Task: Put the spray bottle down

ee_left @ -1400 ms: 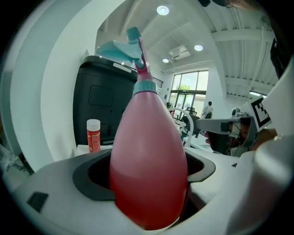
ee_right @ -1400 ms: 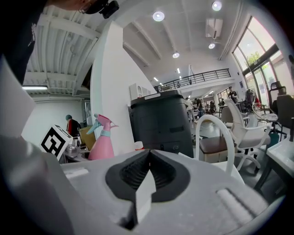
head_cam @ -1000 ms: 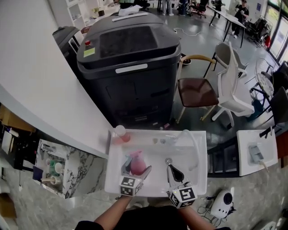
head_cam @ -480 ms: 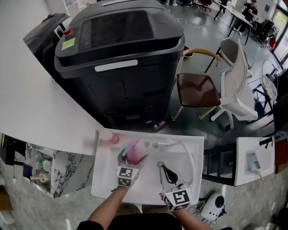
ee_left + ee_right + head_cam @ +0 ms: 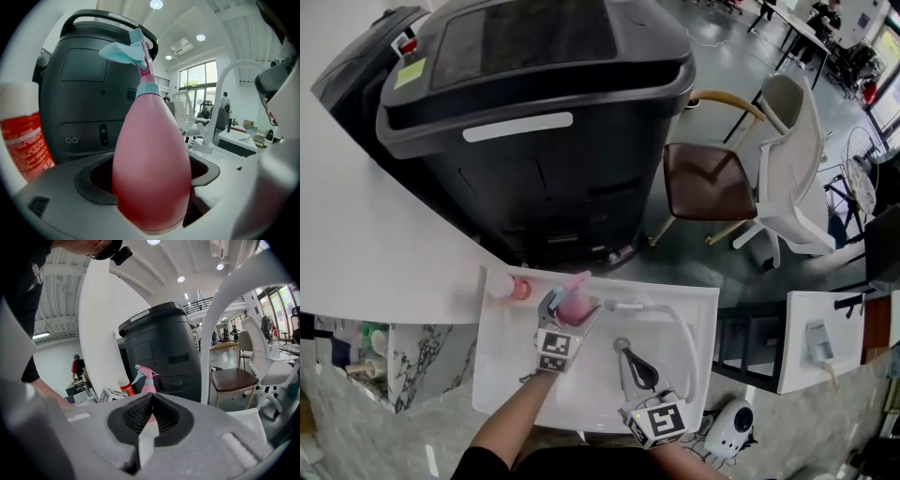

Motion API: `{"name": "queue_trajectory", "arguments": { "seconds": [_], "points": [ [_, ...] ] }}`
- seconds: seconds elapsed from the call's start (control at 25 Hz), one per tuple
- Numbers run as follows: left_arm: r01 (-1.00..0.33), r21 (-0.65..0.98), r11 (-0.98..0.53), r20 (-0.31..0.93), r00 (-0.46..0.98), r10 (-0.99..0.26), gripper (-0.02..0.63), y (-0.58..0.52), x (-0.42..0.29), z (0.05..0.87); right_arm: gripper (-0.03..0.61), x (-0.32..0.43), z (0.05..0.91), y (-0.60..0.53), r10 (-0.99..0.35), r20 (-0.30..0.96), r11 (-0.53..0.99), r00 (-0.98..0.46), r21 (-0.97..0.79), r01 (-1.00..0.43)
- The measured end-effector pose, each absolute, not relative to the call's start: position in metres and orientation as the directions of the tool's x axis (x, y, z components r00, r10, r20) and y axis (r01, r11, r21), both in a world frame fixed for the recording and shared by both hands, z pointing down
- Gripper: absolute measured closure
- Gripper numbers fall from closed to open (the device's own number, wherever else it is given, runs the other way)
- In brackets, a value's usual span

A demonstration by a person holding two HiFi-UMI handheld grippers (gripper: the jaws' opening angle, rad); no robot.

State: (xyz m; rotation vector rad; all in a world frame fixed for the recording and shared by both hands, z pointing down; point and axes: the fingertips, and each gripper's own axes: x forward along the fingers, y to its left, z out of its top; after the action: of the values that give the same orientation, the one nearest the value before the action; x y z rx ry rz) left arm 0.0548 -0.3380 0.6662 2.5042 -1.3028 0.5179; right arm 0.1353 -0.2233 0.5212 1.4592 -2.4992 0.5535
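Observation:
My left gripper (image 5: 570,309) is shut on a pink spray bottle (image 5: 574,304) with a light-blue trigger, holding it upright at the back edge of the white sink (image 5: 511,361). In the left gripper view the bottle (image 5: 151,159) fills the space between the jaws, its nozzle pointing left. My right gripper (image 5: 625,357) hovers over the sink basin, to the right of the bottle and nearer to me, shut with nothing in it. From the right gripper view the bottle (image 5: 148,385) shows just beyond the closed black pads (image 5: 151,416).
A red can with a white cap (image 5: 512,287) stands at the sink's back-left corner, close left of the bottle. A white faucet (image 5: 680,323) arches over the sink's right side. A big black machine (image 5: 534,112) rises behind the sink. A brown chair (image 5: 708,183) stands on the right.
My left gripper has carried the spray bottle away from me, from over the basin to the sink's back edge near the red can. The right gripper stayed shut over the basin.

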Motion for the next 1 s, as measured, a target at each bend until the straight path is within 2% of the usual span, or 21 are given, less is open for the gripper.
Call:
{"name": "queue_trajectory", "arguments": {
  "seconds": [0.28,0.48,0.76,1.0],
  "points": [
    [-0.853,0.084,-0.515,0.356,0.508,-0.784,0.178,-0.369,0.059,0.683,0.58,0.137,0.534,-0.227,-0.785,0.373,0.45,-0.495,-0.206,-0.869],
    [-0.886,0.003,-0.463,0.347,0.435,-0.831,0.178,-0.376,0.06,0.696,0.58,0.129,0.535,-0.22,-0.773,0.386,0.503,-0.504,-0.113,-0.857],
    [-0.853,-0.109,-0.511,0.364,0.444,-0.819,0.178,-0.373,0.059,0.716,0.58,0.122,0.545,-0.213,-0.754,0.402,0.511,-0.52,-0.139,-0.848],
    [-0.869,-0.046,-0.492,0.381,0.44,-0.813,0.178,-0.358,0.054,0.727,0.58,0.128,0.553,-0.214,-0.755,0.42,0.494,-0.504,-0.141,-0.858]
  ]
}}
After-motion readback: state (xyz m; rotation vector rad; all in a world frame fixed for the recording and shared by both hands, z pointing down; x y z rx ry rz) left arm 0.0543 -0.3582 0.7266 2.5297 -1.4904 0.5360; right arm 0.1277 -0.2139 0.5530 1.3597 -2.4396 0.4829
